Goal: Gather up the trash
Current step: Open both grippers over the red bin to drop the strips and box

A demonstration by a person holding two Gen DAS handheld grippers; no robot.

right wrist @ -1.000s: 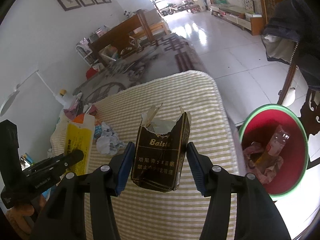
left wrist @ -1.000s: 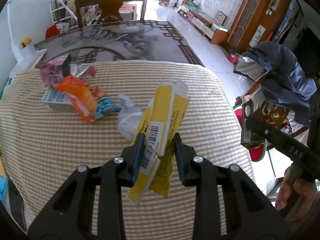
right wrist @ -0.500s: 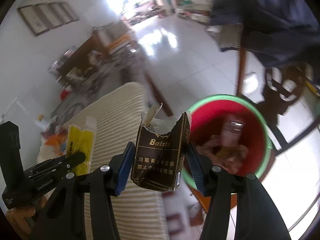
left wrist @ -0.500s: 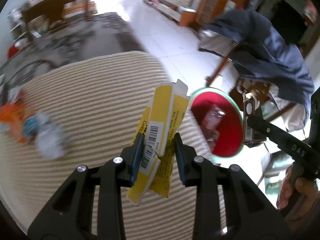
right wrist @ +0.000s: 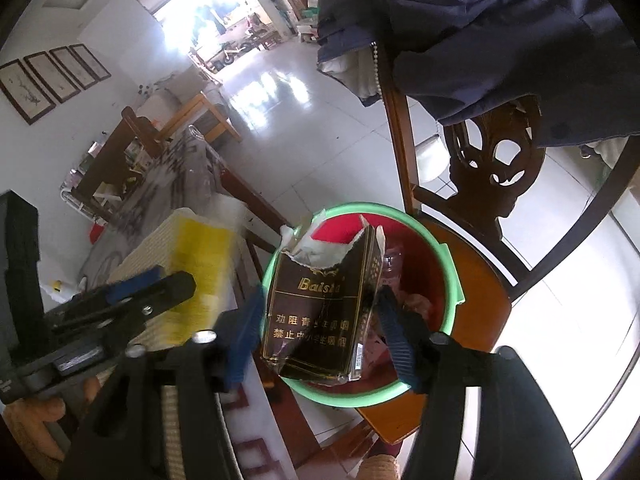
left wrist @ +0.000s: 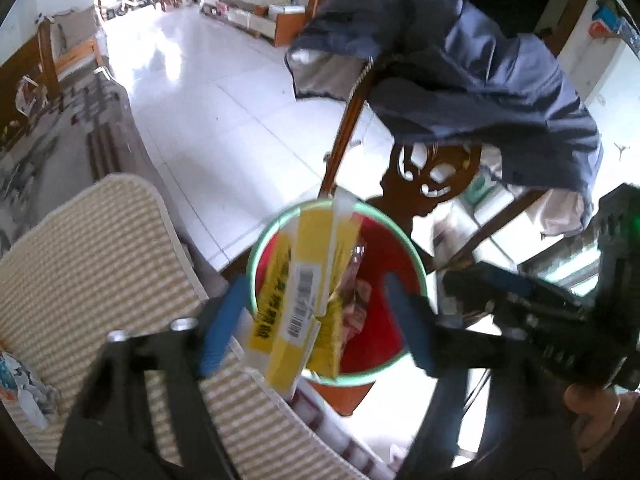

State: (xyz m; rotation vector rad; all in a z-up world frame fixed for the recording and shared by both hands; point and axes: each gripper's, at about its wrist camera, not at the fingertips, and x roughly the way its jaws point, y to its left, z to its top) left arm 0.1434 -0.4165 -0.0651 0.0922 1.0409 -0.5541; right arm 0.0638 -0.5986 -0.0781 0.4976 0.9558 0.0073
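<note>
My left gripper [left wrist: 314, 320] hangs over a red bin with a green rim [left wrist: 256, 264]. Its jaws are opening and stand well apart. A yellow packet with a barcode [left wrist: 304, 288] is loose between them, tilted, touching neither pad. My right gripper [right wrist: 320, 328] is over the same bin [right wrist: 452, 264]. Its jaws are opening too, but a torn dark brown cigarette box [right wrist: 316, 312] still sits upright between the pads, which touch its sides. Each view shows the other gripper at its edge.
The bin stands on a wooden chair seat [right wrist: 480, 320] and holds a plastic bottle [right wrist: 390, 268] and wrappers. A navy jacket [left wrist: 460, 68] is draped over the chair back. The striped tablecloth's edge [left wrist: 100, 260] is to the left, with crumpled paper [left wrist: 20, 380] on it.
Both grippers swung from above the table to above the bin. The left jaws spread and the yellow packet came free and tilted. The brown box sits as before between the right pads.
</note>
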